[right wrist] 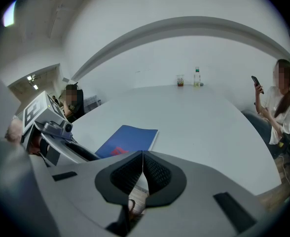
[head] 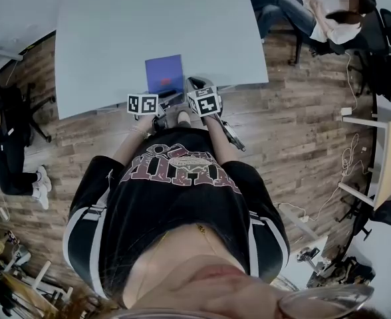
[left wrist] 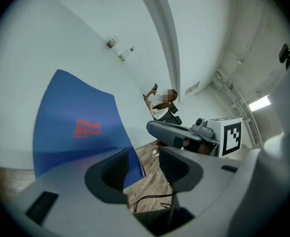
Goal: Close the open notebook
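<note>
The blue notebook (head: 164, 75) lies closed on the grey table (head: 116, 32), cover up with red print, near the front edge. In the left gripper view its cover (left wrist: 81, 127) fills the left side, and its near corner sits just beyond the left jaw. My left gripper (left wrist: 142, 167) is open; only wooden floor and a cable show through the gap. In the head view the left gripper (head: 163, 101) is at the notebook's near edge. My right gripper (right wrist: 143, 169) is shut with nothing in it, close beside the left gripper, and the notebook (right wrist: 127, 139) lies ahead to its left.
A seated person (head: 322, 12) holds a phone at the table's far right. Another person (head: 2, 131) sits at the left. A bottle (right wrist: 197, 78) and a cup (right wrist: 180, 80) stand at the table's far end. Chairs and cables surround the table on the wood floor.
</note>
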`<state>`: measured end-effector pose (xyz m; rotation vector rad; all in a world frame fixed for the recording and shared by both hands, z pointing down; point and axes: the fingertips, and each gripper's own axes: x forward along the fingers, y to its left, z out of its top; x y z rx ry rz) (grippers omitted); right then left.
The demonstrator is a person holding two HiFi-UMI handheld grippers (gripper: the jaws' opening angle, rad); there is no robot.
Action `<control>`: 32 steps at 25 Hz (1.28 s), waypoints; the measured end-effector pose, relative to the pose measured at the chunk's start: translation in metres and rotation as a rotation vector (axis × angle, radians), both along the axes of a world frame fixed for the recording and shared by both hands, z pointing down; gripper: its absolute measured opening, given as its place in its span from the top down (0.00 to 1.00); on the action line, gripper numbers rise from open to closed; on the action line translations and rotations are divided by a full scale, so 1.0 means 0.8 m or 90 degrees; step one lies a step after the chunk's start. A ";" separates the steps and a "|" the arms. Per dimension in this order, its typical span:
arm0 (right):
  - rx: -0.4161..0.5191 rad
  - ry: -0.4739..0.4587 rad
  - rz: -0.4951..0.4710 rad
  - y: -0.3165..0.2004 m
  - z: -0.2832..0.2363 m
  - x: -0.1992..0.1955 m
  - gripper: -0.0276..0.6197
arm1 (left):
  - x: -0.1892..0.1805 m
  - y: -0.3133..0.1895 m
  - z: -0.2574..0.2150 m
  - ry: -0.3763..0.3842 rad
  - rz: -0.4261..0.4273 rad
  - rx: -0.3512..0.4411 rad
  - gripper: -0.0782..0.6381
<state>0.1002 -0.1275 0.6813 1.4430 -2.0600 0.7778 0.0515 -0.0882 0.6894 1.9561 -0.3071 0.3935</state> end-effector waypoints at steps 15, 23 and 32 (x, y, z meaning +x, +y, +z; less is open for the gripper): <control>0.012 -0.019 -0.034 -0.004 -0.004 -0.021 0.93 | -0.017 -0.016 -0.011 -0.025 -0.044 0.133 0.81; 0.024 -0.026 -0.051 -0.017 -0.006 -0.043 0.93 | -0.046 -0.033 -0.003 -0.063 -0.080 0.154 0.82; 0.012 -0.012 -0.069 -0.022 -0.001 -0.054 0.93 | -0.065 -0.037 0.004 -0.091 -0.092 0.143 0.82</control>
